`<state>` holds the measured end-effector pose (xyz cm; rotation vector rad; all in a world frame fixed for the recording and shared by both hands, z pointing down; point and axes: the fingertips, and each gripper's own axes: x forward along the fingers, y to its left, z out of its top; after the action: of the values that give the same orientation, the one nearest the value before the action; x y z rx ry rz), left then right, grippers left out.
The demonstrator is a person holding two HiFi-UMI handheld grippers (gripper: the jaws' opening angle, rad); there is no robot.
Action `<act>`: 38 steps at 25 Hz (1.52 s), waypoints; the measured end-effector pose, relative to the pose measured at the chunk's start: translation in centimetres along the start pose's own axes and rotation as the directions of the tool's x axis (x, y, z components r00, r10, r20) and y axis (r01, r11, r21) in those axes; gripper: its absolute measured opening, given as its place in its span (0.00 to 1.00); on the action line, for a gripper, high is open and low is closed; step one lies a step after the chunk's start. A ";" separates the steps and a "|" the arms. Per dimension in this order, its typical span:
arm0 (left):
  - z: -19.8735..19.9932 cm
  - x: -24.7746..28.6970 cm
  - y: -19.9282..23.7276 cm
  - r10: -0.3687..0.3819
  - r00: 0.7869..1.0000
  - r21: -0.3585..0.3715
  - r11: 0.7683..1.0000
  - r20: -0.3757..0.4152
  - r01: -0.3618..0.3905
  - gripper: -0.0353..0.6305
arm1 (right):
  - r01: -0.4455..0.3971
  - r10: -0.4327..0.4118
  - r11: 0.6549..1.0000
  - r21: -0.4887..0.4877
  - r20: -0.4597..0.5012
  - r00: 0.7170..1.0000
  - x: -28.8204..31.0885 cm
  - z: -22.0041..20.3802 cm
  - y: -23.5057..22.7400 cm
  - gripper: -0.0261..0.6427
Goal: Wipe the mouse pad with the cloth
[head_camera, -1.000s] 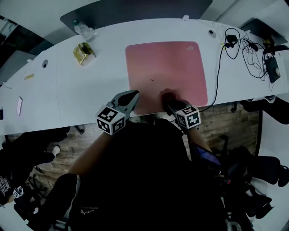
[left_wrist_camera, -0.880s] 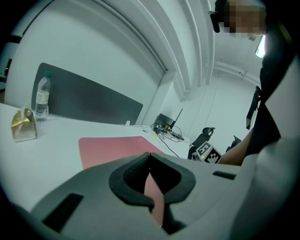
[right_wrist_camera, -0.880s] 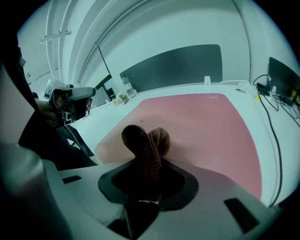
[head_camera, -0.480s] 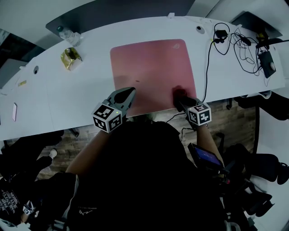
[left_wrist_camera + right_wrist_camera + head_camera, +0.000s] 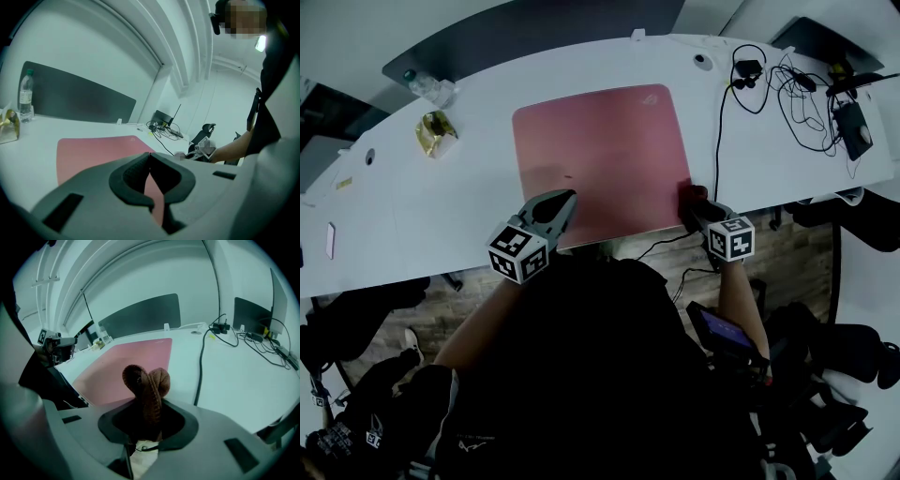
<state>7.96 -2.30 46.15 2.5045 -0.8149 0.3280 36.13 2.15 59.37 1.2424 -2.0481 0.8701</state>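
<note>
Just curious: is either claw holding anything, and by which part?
The right gripper pinches the brown cloth by one gathered end, and its bunched folds stick out past the jaws. The left gripper is shut, empty.

mouse pad point(image 5: 600, 159) on table point(image 5: 469, 211) centre | bottle point(image 5: 427, 87) far-left | cables point(image 5: 797, 80) right | cloth point(image 5: 146, 380) at pad's near-right corner

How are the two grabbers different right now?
The right gripper pinches a brown cloth; the left gripper is shut on nothing. The right gripper sits at the pink mouse pad's near right corner; the left gripper is over its near left part. Both are grey, each with a marker cube.
</note>
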 end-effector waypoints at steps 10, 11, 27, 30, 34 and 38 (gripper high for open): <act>-0.1 1.5 -1.2 0.005 1.000 -0.001 1.000 -0.004 -0.005 0.07 | -0.005 0.005 1.000 0.011 0.022 1.000 -1.1 3.0 -3.0 0.22; -0.1 1.6 -1.2 0.010 1.000 0.000 1.000 -0.002 -0.010 0.06 | -0.003 0.003 1.000 -0.005 0.027 1.000 -1.0 3.7 -3.2 0.22; -1.8 -3.0 -1.1 0.176 0.984 -0.018 0.984 -0.006 -0.176 0.06 | 0.177 -0.219 0.924 -0.340 -0.089 0.972 2.8 6.0 -5.0 0.22; -2.4 -4.0 -0.8 0.201 0.980 -0.044 0.979 -0.008 -0.201 0.06 | 0.161 -0.206 0.930 -0.329 -0.105 0.973 3.7 6.0 -4.2 0.22; -3.0 -5.4 0.2 0.252 0.967 -0.063 0.965 -0.029 -0.253 0.06 | 0.164 -0.196 0.951 -0.264 -0.099 0.976 4.1 6.5 -3.2 0.22; -3.9 -6.9 1.4 0.292 0.956 -0.076 0.953 -0.025 -0.293 0.06 | 0.168 -0.209 0.940 -0.299 -0.110 0.972 4.3 6.3 -2.5 0.22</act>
<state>1.36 2.07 47.51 2.3052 -1.1741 0.4028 35.75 -5.86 59.27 1.1580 -1.8309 0.5313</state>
